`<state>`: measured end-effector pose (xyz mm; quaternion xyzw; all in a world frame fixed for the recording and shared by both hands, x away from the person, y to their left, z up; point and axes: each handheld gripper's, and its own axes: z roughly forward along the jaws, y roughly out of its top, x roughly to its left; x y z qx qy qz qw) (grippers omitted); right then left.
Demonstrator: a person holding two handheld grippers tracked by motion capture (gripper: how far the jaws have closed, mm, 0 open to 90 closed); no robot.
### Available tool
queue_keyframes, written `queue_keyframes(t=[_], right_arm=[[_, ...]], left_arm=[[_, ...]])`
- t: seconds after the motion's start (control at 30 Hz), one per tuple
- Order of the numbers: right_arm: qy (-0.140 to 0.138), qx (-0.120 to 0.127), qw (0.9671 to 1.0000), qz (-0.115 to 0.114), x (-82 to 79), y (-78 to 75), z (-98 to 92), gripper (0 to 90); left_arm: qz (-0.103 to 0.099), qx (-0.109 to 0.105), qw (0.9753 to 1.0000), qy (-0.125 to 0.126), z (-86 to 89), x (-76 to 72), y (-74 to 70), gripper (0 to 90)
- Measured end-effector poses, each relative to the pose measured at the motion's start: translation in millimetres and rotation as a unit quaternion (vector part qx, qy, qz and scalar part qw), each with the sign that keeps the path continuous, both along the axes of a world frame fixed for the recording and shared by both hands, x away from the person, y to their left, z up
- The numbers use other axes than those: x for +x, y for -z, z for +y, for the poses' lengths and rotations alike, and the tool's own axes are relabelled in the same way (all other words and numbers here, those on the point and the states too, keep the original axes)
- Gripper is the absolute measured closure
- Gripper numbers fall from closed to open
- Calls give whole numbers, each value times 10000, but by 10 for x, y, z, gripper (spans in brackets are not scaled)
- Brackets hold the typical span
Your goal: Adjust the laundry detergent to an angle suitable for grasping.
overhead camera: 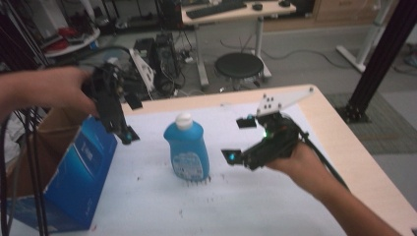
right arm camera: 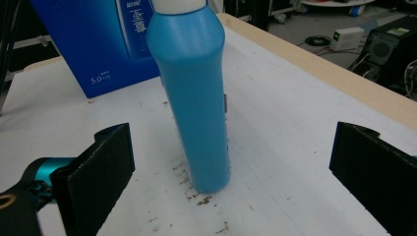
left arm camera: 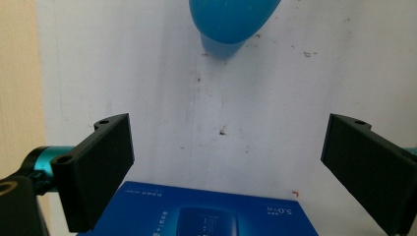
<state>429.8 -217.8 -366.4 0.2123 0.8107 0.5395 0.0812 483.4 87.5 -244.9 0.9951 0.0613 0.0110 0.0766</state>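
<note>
- High view: your blue bottle point(overhead camera: 187, 147) with its white cap point(overhead camera: 184, 119) stands upright, blue box point(overhead camera: 78, 172) left of it.
- Your right gripper point(overhead camera: 239, 139) and left gripper point(overhead camera: 129, 121) flank the bottle, jaws spread wide.
- White, speckled table point(overhead camera: 255, 206); stool point(overhead camera: 239, 65) behind the bottle.

Both black two-jaw grippers gape wide, the left gripper point(overhead camera: 117, 110) raised left of the upright blue plastic bottle point(overhead camera: 187, 147), the right gripper point(overhead camera: 242, 139) low at its right.

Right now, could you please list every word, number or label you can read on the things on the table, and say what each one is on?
"5.0": on the lower corner of the blue box, followed by small characters too blurred to read.
White lettering near the top of the blue box: too blurred to read.
Label on the blue bottle: pale print, too small and blurred to read.
</note>
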Motion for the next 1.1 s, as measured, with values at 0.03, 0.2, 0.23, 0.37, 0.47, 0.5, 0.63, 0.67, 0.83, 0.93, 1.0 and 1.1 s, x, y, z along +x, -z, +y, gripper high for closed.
queue_keyframes(t=[0.03,0.2,0.23,0.37,0.47,0.5,0.63,0.67,0.83,0.93,1.0,1.1], right_arm=[[-26,-15,10000,28,13,17,15,22],[-117,-84,9999,96,61,99,94,22],[-131,-84,9998,104,72,106,120,22],[-228,-90,9996,101,103,95,221,22],[-293,-106,9995,72,131,98,307,22],[-311,-105,9994,81,138,105,331,22],[-360,-126,9992,122,154,144,405,22],[-385,-147,9991,139,155,162,437,22],[-429,-189,9987,173,174,198,485,22],[-460,-176,9986,198,193,213,503,22],[-480,-165,9985,180,203,218,518,22],[-526,-145,9983,192,215,230,550,22]], left_arm=[[5,9,10000,10,1,5,4,56],[26,-10,10000,-18,9,17,15,57],[25,-8,10000,-18,10,17,16,56],[34,1,10000,-3,17,16,24,56],[32,4,10000,-19,25,12,32,56],[35,-9,10000,-28,27,10,35,56],[36,-15,10000,-21,30,-1,46,56],[31,1,10000,-10,30,-1,47,56],[42,-1,10000,-6,35,1,50,56],[43,-7,10000,-15,37,2,55,56],[50,-6,10000,-22,41,2,62,57],[58,-6,10000,-20,49,6,68,56]])
